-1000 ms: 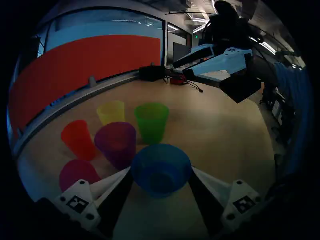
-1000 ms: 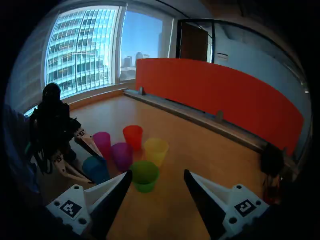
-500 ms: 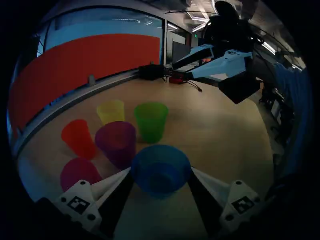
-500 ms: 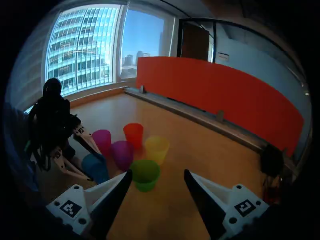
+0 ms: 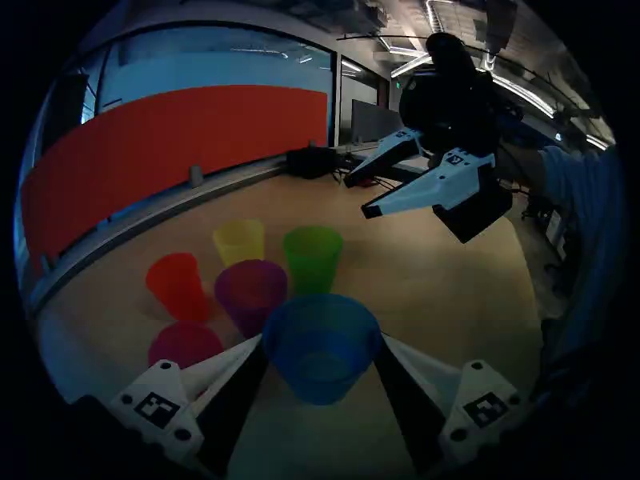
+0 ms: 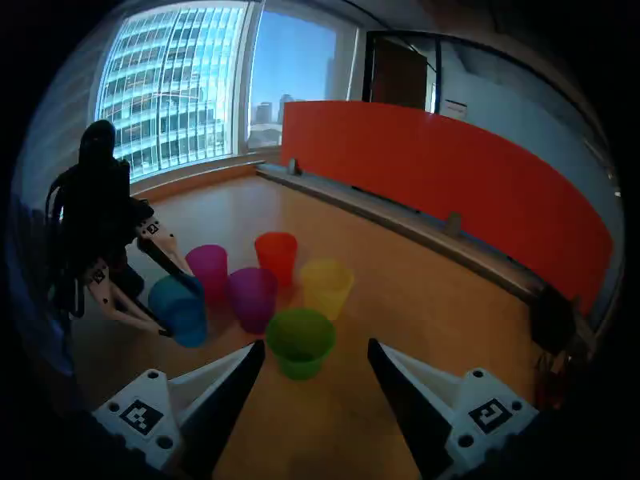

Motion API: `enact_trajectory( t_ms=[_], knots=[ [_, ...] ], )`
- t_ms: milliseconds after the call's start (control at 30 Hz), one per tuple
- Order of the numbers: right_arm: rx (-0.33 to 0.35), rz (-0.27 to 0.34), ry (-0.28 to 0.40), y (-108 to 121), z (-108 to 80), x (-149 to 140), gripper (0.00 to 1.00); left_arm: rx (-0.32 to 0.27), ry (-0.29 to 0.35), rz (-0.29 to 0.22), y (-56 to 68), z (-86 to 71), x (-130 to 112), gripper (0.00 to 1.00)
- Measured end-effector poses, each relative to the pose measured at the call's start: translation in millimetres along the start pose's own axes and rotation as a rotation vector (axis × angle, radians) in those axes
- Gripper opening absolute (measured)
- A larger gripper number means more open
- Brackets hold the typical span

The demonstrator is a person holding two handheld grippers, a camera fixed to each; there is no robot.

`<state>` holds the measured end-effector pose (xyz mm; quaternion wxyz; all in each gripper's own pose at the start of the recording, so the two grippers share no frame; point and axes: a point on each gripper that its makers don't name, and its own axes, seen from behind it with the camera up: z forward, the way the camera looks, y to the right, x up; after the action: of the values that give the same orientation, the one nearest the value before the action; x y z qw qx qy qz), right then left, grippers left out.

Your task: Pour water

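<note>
- The blue cup [image 5: 322, 346] is pinched between both fingers of the left gripper [image 5: 318, 342], at the near end of a cluster of cups on the wooden desk [image 5: 448, 272]. Whether its base touches the desk cannot be told.
- Just beyond it stand a purple cup [image 5: 250, 294] and a green cup [image 5: 312, 256], both upright.
- A magenta cup [image 5: 184, 344] stands beside the purple one, while a red cup [image 5: 178, 284] and a yellow cup [image 5: 238, 240] are nearer the desk's far edge.
- The right gripper [image 5: 356, 198] hangs in the air above the desk with its fingers spread and nothing between them.
- An orange partition [image 5: 160, 144] runs along the desk's far edge.
- In the right gripper view, tall windows [image 6: 176, 88] rise behind the person's sleeve [image 6: 36, 264].
</note>
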<state>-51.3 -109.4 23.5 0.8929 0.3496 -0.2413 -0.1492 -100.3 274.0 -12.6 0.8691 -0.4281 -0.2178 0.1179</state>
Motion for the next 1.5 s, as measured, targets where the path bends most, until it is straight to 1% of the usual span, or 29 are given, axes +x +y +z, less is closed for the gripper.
enact_trajectory(
  t_ms=[167, 467, 867, 1200, 1500],
  knots=[
    [0.007, -0.004, -0.019, -5.0, 8.8, -9.2, 1.0, 0.013, 0.023, -0.002, -4.0, -9.9, 6.6, 0.87],
    [0.029, 0.006, -0.054, -14.3, 24.1, -25.7, 1.0, 0.039, 0.067, 0.001, -10.9, -27.5, 20.9, 0.87],
    [0.041, 0.019, -0.089, -18.6, 47.6, -41.0, 1.0, 0.058, 0.107, -0.009, -12.9, -48.3, 29.6, 0.87],
    [0.046, 0.023, -0.104, -19.3, 69.4, -43.7, 1.0, 0.086, 0.132, -0.016, -16.5, -69.8, 33.5, 0.87],
    [0.042, 0.03, -0.104, -16.9, 82.9, -42.9, 1.0, 0.103, 0.144, -0.026, -19.9, -83.0, 33.7, 0.87]
  ],
)
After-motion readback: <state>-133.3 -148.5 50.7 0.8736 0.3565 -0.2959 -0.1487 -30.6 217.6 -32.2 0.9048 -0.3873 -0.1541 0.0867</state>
